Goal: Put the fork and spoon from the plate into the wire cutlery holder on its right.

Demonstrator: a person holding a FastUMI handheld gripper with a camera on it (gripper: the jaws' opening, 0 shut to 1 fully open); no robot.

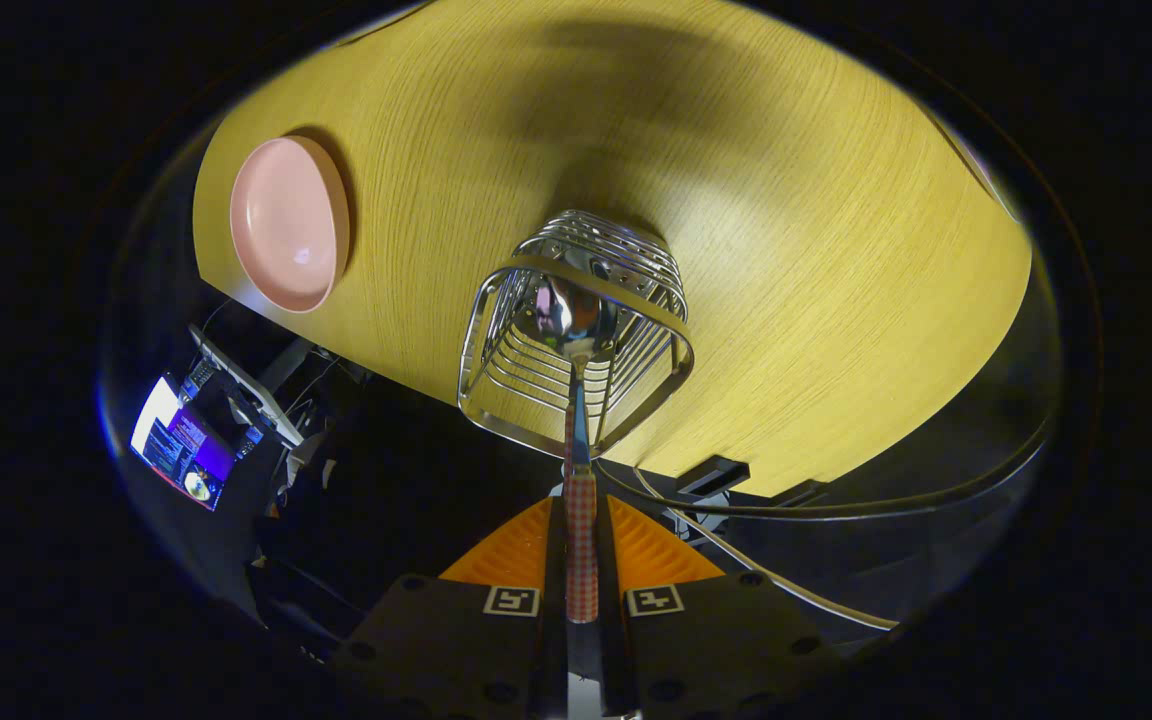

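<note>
Gripper view: the gripper (581,545) has its orange fingers (511,550) pressed together on the red-checked handle of the spoon (576,330), which runs straight out ahead of them. The spoon's bowl hangs over the open mouth of the wire cutlery holder (496,370), about level with its rim, so the drop looks close but not yet made. The holder stands near the counter's (836,250) near edge, and the pink plate (288,222) sits well apart from it at the counter's far-left side, close to that edge. The plate looks bare from here. Whether the fork is already in the holder I cannot tell; something glints among the wires behind the spoon, but it is too tangled with reflections to name.

The risks, as I judge them:
- A release with the bowl over the rim band could let the spoon catch and tip out, perhaps off the near edge.
- The holder looks light; a sideways nudge from the spoon could shove or topple it toward that edge.
- The wires are widely spaced, so a slanted spoon could poke through a gap and jam.
</note>
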